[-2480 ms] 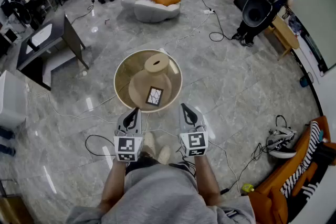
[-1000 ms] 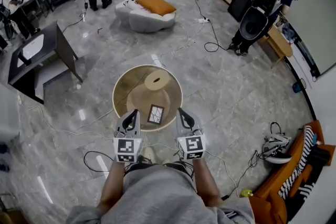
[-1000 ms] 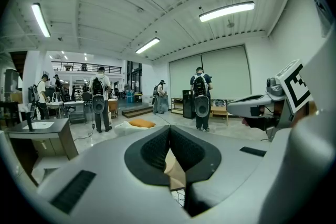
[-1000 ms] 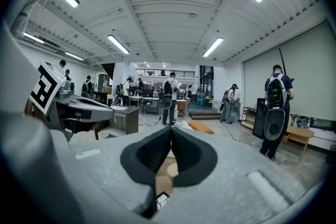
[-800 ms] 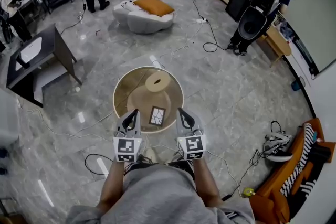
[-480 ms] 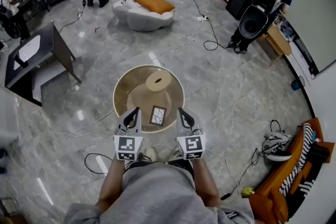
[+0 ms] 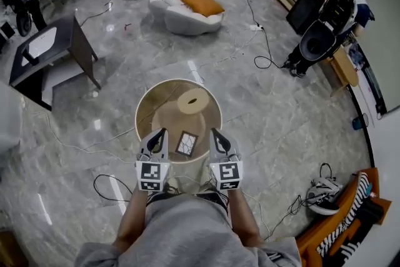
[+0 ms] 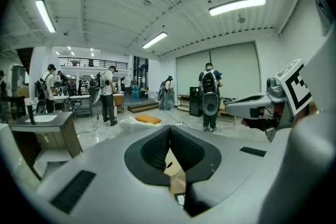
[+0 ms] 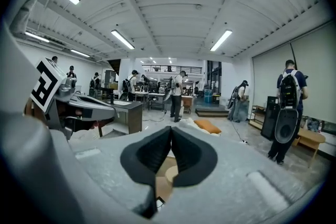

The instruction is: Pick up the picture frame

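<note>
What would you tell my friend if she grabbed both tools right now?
Left tool: shut, holding nothing, over the near edge of the round table.
Right tool: shut, holding nothing, level with the left one across the frame.
Picture frame: lying on the near part of the table, between the two tools. Neither tool touches it.
Done: the tools are lined up on either side of the frame. Nothing is picked up.
Left: open a tool, close it on the frame's edge, and lift.
</note>
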